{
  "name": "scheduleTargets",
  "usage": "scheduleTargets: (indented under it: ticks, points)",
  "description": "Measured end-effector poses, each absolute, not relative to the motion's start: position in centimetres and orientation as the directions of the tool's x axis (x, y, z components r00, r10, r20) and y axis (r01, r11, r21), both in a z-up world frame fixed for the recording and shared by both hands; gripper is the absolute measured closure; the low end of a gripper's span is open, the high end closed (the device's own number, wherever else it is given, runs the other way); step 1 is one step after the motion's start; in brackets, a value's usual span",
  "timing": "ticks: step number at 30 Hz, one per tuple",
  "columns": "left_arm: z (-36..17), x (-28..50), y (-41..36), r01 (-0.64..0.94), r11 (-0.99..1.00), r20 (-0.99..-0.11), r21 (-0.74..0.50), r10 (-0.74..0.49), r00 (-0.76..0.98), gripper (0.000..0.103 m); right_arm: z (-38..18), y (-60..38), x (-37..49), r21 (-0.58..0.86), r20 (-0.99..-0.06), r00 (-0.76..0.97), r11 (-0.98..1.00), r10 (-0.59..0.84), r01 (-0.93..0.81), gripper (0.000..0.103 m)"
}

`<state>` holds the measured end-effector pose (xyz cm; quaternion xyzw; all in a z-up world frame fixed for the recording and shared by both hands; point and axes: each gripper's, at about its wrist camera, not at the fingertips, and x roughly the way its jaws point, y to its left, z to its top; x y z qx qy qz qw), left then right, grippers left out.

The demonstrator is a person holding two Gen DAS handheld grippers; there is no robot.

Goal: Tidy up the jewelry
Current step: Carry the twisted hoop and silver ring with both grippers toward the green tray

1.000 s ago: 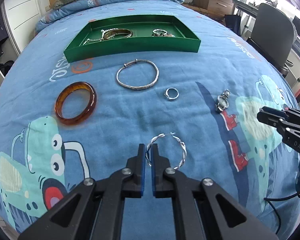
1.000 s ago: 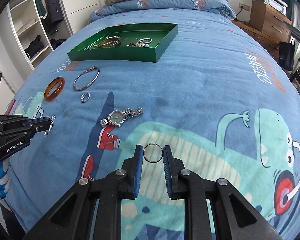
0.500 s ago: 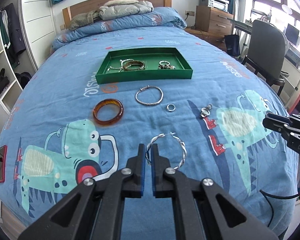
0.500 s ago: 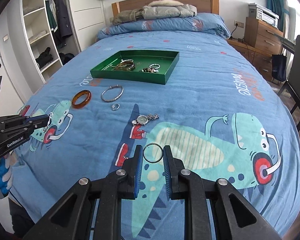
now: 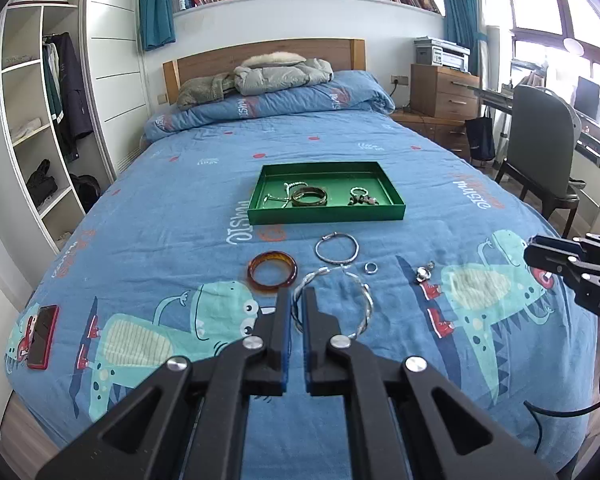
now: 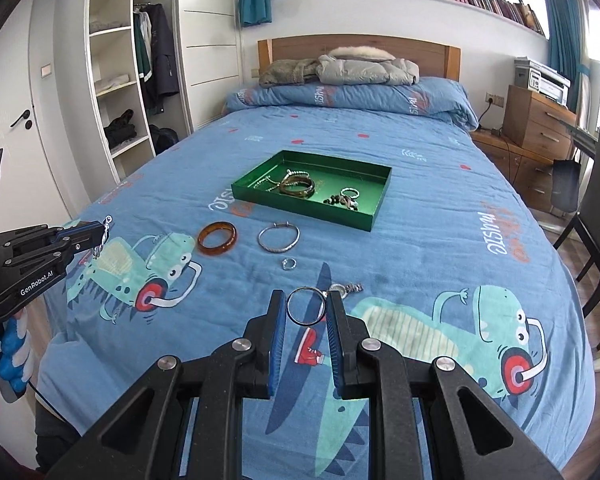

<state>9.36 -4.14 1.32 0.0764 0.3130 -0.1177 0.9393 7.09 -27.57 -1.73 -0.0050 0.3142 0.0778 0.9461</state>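
The left gripper [image 5: 296,312] is clenched on a twisted silver hoop [image 5: 360,304], pinching the hoop's left rim so that the ring stands out to the right of the fingers, clear of the bed [image 5: 140,220]. From the right wrist view the same gripper [image 6: 102,232] shows at the left edge with the hoop hanging from its tip.

Ahead of it, on the quilt, lie an amber bangle [image 5: 272,276], a silver bangle [image 5: 337,247] and a small ring [image 5: 371,268], with a watch [image 5: 423,273] further right. Beyond these sits the green tray [image 5: 327,215], already holding a few pieces; its long axis runs across the left gripper's line of sight, the near wall facing it square on.

The right gripper [image 6: 307,312] is grasping a thin dark ring [image 6: 306,306], held across its width between the two blue pads. From this side the tray [image 6: 300,210] lies ahead and slightly left, seen corner-on.

Judging by the task, both pieces belong in the tray. It lies straight ahead of the left gripper and is well apart from both, so neither hand looks clearly nearer. The left one has the squarer approach, over the bangles.
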Motion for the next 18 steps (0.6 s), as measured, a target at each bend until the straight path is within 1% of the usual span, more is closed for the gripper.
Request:
scheduleTargets:
  ticks: [6,18]
  points:
    - [2.2,9.7,-4.0,0.257,0.964,-0.586,0.066,-0.171,0.792,0.099,-0.5,-26.5,7.6,0.045,-0.566,0.806,0.983,0.173,-0.178,0.083]
    - [2.8,11.8,-4.2,0.260,0.963,-0.579,0.070,-0.173,0.797,0.099,0.4,-26.1,10.0,0.062,-0.547,0.815,0.980,0.190,-0.187,0.083]
